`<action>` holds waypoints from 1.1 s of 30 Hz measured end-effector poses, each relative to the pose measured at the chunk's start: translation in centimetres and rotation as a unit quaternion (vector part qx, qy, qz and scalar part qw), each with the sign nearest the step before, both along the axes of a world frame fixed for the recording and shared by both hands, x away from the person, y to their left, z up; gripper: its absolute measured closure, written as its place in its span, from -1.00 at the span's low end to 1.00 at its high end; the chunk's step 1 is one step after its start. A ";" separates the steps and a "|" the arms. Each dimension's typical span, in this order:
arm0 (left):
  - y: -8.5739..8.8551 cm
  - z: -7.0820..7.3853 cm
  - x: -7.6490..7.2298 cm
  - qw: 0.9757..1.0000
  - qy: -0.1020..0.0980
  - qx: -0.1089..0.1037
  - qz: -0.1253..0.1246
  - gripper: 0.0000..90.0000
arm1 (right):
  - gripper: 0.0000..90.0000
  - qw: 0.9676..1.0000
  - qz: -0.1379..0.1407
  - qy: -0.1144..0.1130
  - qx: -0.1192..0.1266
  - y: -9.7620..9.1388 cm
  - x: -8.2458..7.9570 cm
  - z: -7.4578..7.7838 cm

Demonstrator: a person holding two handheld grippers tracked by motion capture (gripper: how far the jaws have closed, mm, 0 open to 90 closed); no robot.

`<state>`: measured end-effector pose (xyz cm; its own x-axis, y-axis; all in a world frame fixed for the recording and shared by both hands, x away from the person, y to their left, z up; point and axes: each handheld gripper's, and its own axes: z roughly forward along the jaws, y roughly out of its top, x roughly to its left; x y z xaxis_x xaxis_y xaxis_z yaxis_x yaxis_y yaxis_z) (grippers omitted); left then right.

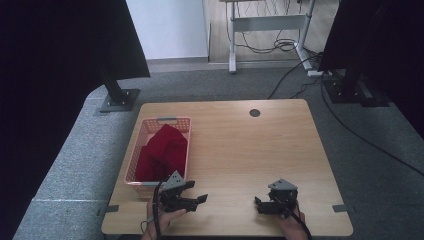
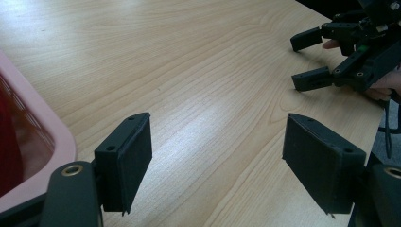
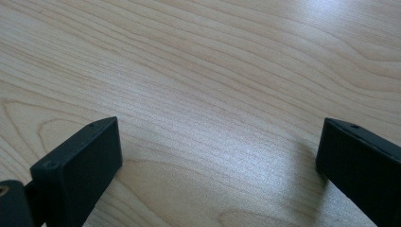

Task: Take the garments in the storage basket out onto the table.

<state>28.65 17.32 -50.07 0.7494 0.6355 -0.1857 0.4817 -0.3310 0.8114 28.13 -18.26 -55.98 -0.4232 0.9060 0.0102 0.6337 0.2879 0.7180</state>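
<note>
Both my tongs gape empty, left tongs (image 1: 192, 192) and right tongs (image 1: 261, 205) low over the bench (image 1: 250, 150). Red cloth (image 1: 162, 150) sits in the pink basket (image 1: 165, 120), 11 o'clock of left tongs. Best to reach in, pinch a top fold, lift straight.

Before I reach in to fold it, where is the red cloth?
In the high view, the red cloth lies in the pink basket at the table's left, just beyond the left hand-held gripper.
</note>
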 end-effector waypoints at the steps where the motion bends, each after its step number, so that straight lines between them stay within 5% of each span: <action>1: 0.0 0.0 0.0 1.000 0.000 0.001 0.001 -0.46 | -0.98 1.000 0.000 0.000 0.000 0.0 0.0 0.0; 24: -0.4 -0.4 -0.1 1.000 0.010 -0.001 -0.010 -0.46 | -0.98 1.000 0.002 0.000 -0.001 0.0 0.0 0.0; 33: 0.1 0.5 -0.2 1.000 0.008 -0.021 -0.010 -0.46 | -0.98 1.000 0.003 0.000 0.000 0.0 0.0 0.0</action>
<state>28.48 17.44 -49.55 0.7582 0.6124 -0.2238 0.4881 -0.3055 0.8176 28.15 -18.26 -55.98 -0.4279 0.9038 0.0093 0.6322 0.2919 0.7177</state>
